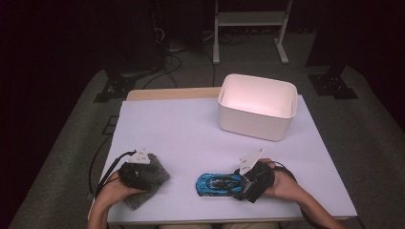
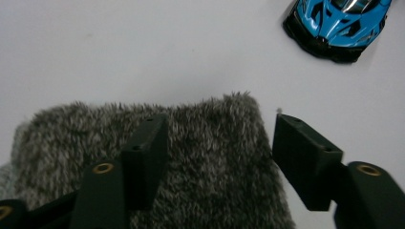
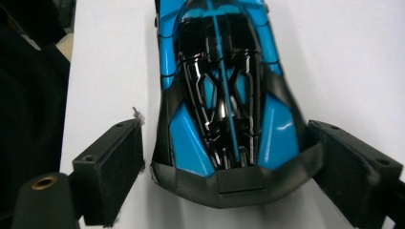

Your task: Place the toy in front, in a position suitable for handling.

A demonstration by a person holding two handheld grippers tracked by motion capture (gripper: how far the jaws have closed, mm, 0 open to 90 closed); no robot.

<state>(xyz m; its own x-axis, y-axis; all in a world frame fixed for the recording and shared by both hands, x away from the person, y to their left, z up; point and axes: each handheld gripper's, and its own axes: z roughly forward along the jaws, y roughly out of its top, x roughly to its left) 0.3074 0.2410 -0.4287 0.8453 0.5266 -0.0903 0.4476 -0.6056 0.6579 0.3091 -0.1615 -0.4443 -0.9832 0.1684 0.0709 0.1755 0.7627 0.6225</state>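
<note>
Nearest of all in the right gripper view, the blue car [image 3: 224,109] lies tail-first between the right gripper's [image 3: 224,181] jaws. Those jaws stand wide: the right-hand finger [image 3: 351,171] meets the car's black rear corner, while the left-hand finger [image 3: 112,171] stands just clear of it, a strip of white tabletop showing between. I would not call that a grip; the pads do not press from both sides. The car's nose points straight away from the fingers.

At the left gripper [image 2: 219,157], the jaws are partly open and have nothing clamped. A grey furry cloth [image 2: 210,157] lies flat under them: the left finger [image 2: 145,157] sits over the fur, and the right finger [image 2: 305,160] hangs just past the cloth's edge, over bare table. Beyond the fingertips and off to the right, the car's nose shows, well apart from the cloth.

From above, both hands rest at the near edge of a white table [image 1: 191,129], cloth under the left gripper [image 1: 138,171], car at the right gripper [image 1: 250,179]. Far past the right fingers stands a white bin [image 1: 258,107], open-topped. Grey carpet surrounds the table; the room behind is dark, with black stand feet, cables and a white frame.
</note>
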